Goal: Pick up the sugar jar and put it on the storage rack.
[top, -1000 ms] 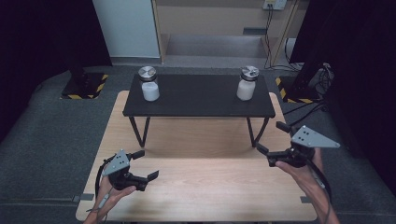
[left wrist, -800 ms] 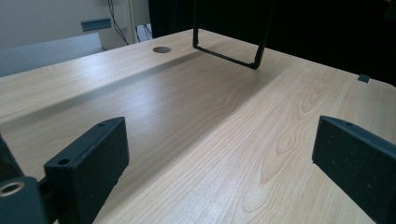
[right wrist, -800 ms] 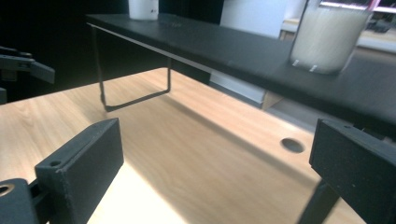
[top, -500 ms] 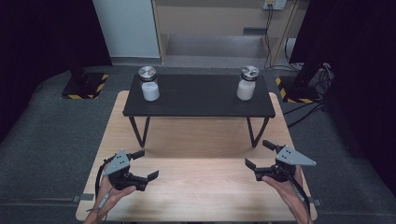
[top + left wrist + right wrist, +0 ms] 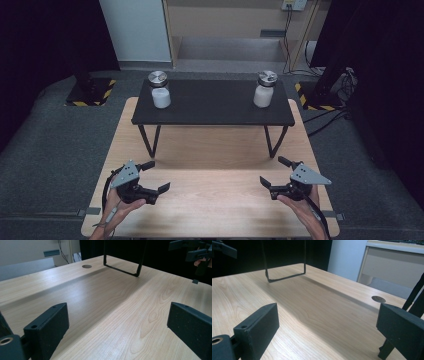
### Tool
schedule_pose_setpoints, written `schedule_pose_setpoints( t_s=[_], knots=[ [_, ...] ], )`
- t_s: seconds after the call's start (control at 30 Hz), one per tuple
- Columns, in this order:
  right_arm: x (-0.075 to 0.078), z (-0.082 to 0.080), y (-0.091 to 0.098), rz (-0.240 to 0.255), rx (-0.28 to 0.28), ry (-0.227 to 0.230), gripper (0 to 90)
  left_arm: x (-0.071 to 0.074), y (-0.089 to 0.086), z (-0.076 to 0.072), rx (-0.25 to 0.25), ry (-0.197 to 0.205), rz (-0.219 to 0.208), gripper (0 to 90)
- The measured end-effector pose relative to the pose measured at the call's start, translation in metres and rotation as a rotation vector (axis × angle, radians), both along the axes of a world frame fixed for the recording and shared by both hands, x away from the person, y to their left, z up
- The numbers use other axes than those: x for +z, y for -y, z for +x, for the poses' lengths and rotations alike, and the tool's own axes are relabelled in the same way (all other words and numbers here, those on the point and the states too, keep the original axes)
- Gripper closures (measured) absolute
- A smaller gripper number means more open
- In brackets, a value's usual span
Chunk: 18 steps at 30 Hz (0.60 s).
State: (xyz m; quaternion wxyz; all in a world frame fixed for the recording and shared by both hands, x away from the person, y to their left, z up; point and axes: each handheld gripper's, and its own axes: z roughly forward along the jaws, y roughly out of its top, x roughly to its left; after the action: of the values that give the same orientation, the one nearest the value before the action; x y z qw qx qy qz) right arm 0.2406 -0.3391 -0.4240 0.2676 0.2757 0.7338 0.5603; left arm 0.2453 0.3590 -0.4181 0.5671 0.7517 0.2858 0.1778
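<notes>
Pale grained wooden table (image 5: 215,200) lies beneath both blocky black tools (image 5: 155,176) (image 5: 274,172), jaws apart, empty.

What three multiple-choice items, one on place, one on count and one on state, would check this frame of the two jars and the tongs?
1. Where do the jars stand?
A. On the black raised shelf
B. On the wooden table
C. On the floor

2. How many jars are there?
A. One
B. Two
C. Three

3. How are the left tongs?
A. Shut on a jar
B. Shut on nothing
C. Open, holding nothing

Key:
1 A: the left jar and the right jar stand near the shelf's two ends, above the wooden table.
2 B: two white jars with metal lids show in the high view.
3 C: in the left gripper view the jaws stand wide apart over bare wood.
</notes>
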Motion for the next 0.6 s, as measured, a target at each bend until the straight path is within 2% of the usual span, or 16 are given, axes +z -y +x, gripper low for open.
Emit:
schedule_pose_setpoints(
  t_s=[0.6],
  knots=[
    [-0.0006,-0.0025,0.0045,0.015,-0.014,-0.003,4.4,0.0002,0.0001,-0.0006,-0.003,0.002,-0.001,3.0]
  ],
)
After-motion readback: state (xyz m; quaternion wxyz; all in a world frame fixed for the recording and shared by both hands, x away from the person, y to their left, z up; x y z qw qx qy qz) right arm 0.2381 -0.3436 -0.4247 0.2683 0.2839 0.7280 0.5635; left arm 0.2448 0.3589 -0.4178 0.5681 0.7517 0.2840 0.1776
